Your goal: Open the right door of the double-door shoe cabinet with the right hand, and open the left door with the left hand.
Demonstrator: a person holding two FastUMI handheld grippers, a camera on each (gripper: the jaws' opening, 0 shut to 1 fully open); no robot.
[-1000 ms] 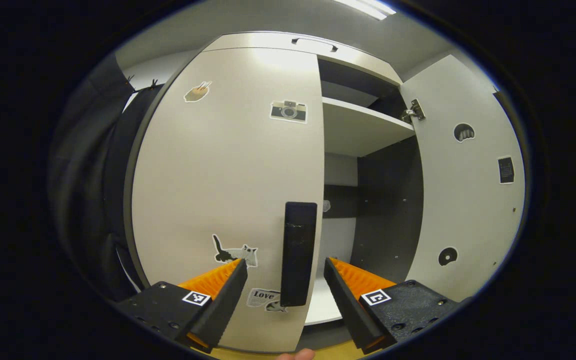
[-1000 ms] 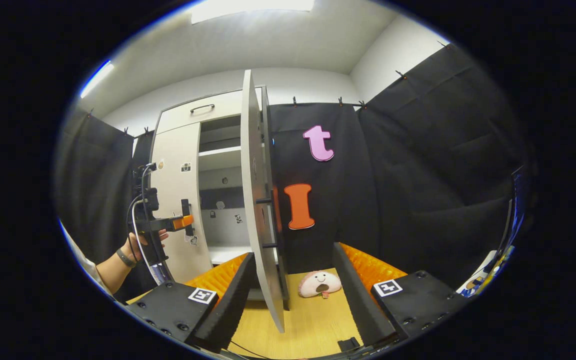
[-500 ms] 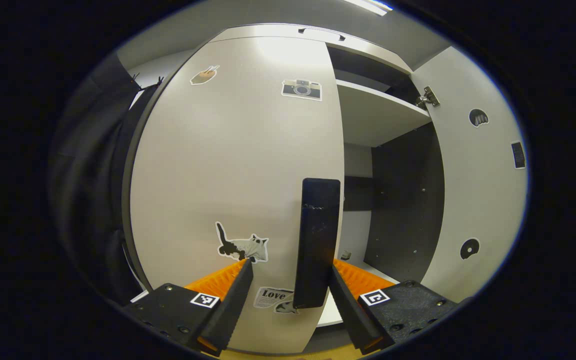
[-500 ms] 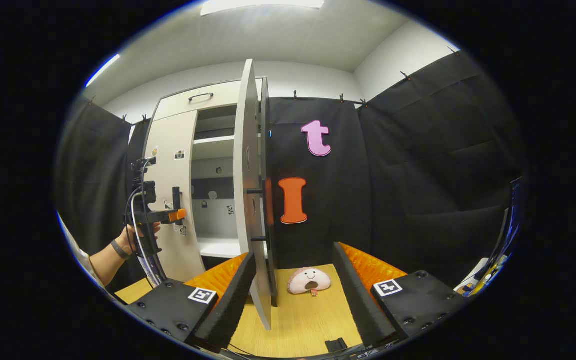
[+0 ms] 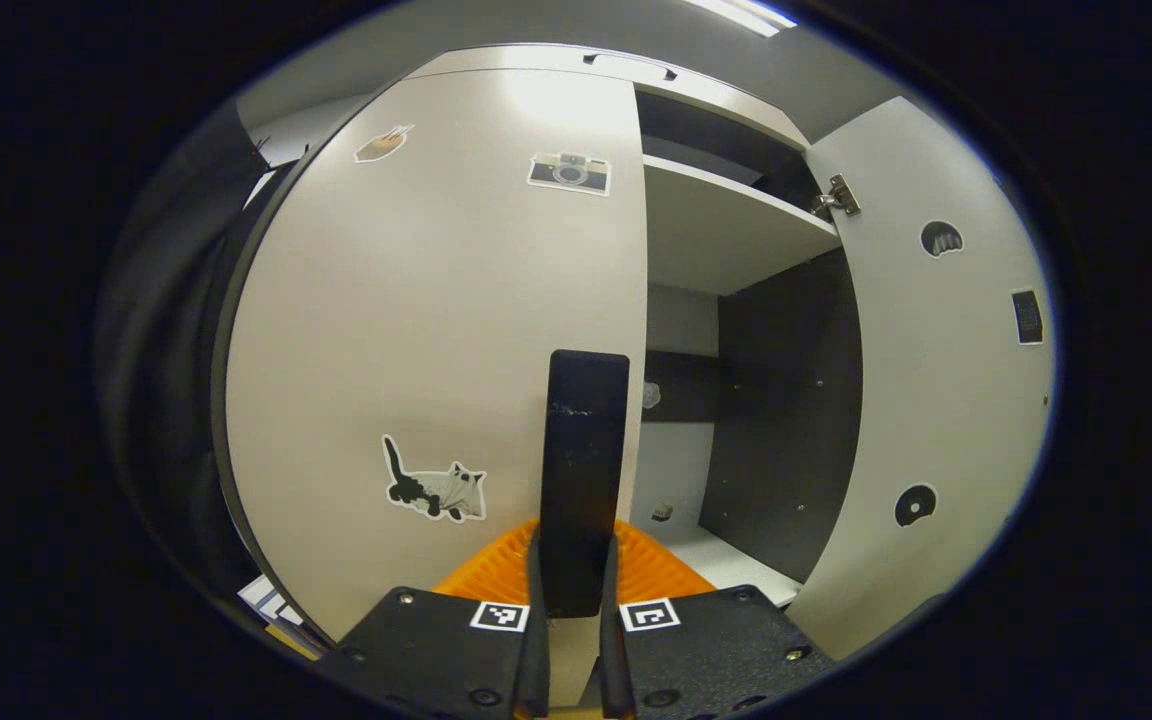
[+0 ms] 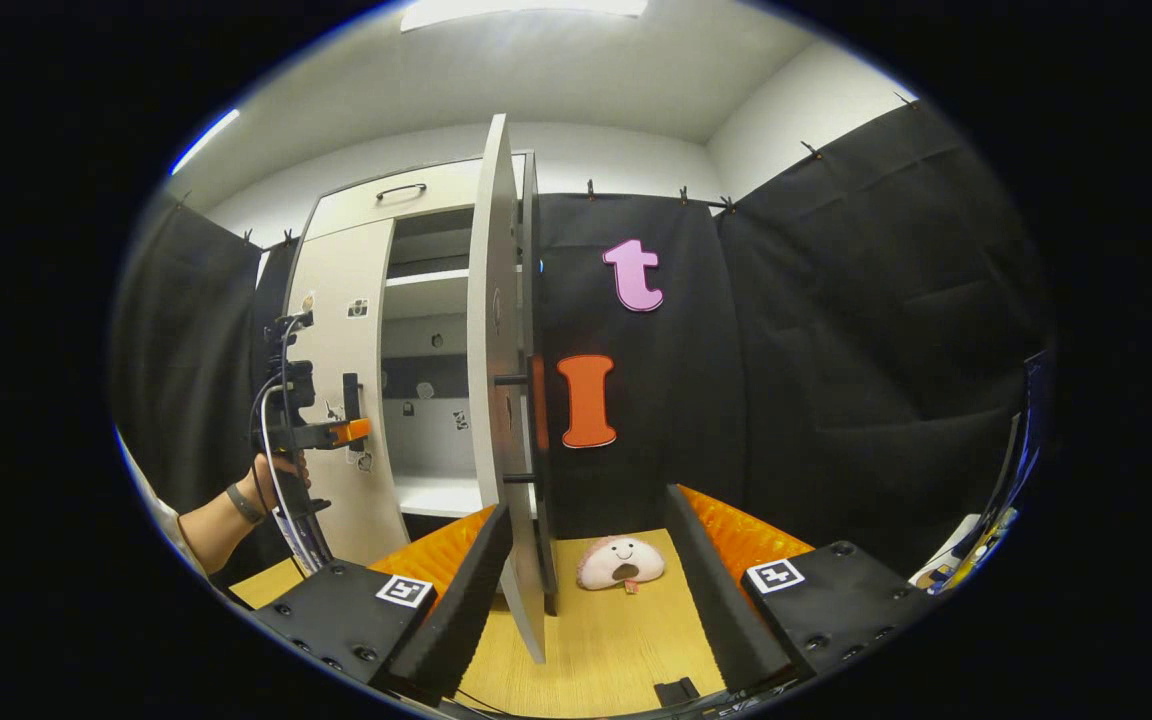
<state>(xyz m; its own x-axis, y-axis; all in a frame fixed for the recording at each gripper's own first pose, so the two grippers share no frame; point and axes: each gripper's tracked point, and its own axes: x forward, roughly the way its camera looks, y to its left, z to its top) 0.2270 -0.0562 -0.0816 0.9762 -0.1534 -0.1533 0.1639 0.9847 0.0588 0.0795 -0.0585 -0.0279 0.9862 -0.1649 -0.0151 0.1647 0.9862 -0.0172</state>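
While my left gripper (image 5: 570,600) was clamped on the left handle (image 5: 584,480), both fingers pressing the black bar from either side, my right gripper (image 6: 586,590) hung with its fingers spread wide and nothing between them but the bottom edge of the right door (image 6: 498,400), which they did not touch. Just past my left fingers stood the left door (image 5: 436,330), shut against the cabinet (image 6: 376,215), with a cat sticker (image 5: 434,488) low beside the handle and a camera sticker (image 5: 568,172) near the top. Beyond that door's edge the cabinet's right half lay open, a pale shelf (image 5: 726,240) crossing it above a dark inner wall. The right door (image 5: 936,400) was swung well out, its hinge (image 5: 836,195) at the top corner.

From my right gripper view, the right door stood edge-on just ahead, its own handle (image 6: 518,428) on the far face. On the wooden floor (image 6: 626,640) behind it lay a small plush toy (image 6: 621,562). Farther off to the left, my hand (image 6: 271,475) held the left gripper (image 6: 348,432) up against the left door (image 6: 336,380).
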